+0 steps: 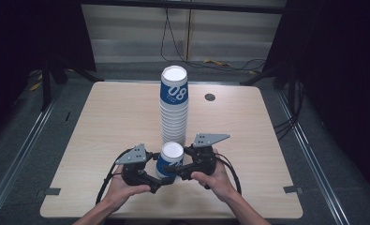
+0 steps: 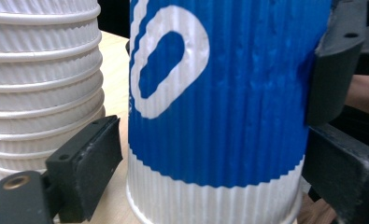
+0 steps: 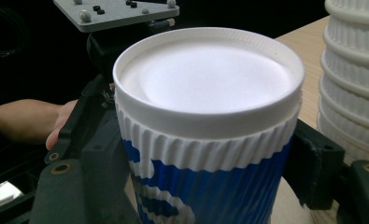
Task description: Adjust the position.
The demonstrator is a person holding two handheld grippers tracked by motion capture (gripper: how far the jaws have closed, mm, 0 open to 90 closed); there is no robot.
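Biggest thing here is the light wooden square table [image 1: 103, 140], with dark surroundings at both sides that are too murky to read. On it stands a tall stack of ribbed white paper cups [image 1: 174, 105], the top one wearing a blue band with white numerals; in the left gripper view the stack is cut off at the top and the left edge, so you just get white ridged rims.

Right in front of that stack, near the person's edge of the table, sits a single blue-and-white ribbed paper cup [image 1: 170, 161]. Its mouth looks like a flat white disc from above, hard to say if that's a lid or just the inside. The base is cropped in the right gripper view.

The left gripper [image 1: 151, 168] has the cup between its jaws, but one pad stands a little off the wall and the other is half cut off, so I can't tell if it's actually squeezing. The right gripper [image 3: 205, 186] is grasping the cup, jaws tight against both sides below the rim. Both hands are partly hidden under the gripper bodies.
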